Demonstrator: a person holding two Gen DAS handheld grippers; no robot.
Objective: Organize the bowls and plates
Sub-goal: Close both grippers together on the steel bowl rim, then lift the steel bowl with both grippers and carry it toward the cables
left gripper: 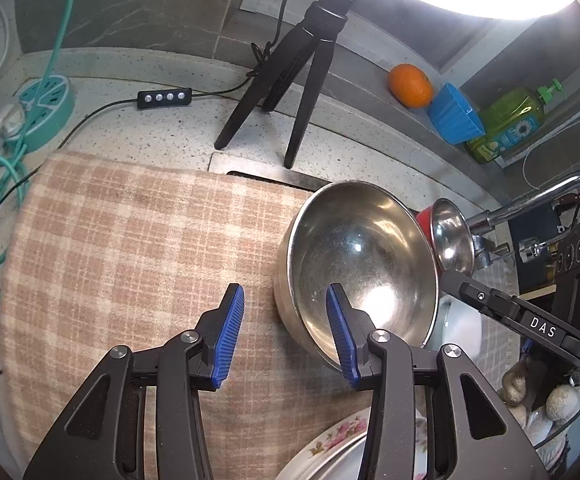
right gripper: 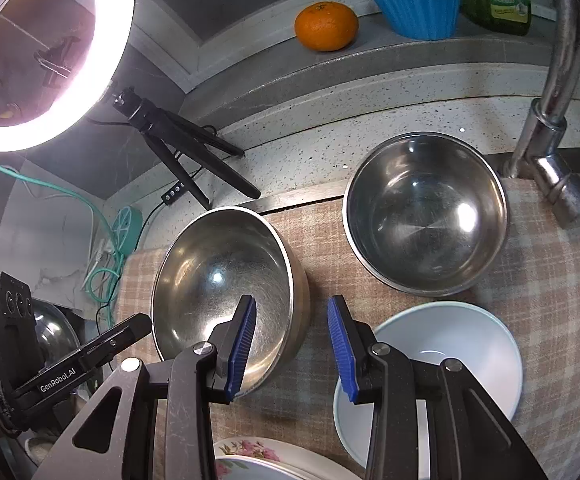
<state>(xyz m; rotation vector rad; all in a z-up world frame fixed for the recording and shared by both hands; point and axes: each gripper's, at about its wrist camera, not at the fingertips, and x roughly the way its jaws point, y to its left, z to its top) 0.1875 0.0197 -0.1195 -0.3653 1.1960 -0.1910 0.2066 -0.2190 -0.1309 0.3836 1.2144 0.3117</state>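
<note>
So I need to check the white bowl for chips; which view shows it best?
The right wrist view: the white bowl lies open on the checked cloth, partly behind the right gripper. The left wrist view shows only a blurred sliver.

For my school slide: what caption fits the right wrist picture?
Open claw above a checked cloth, between two steel bowls and a white bowl.

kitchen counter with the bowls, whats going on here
A person is sorting dishes on a checked cloth with a handheld gripper in each hand. Both hover, jaws open, over the nearer steel bowl: the left gripper straddles its left rim, the right gripper its right rim. Nothing is gripped. A second steel bowl, a white bowl and a floral plate sit nearby.
</note>
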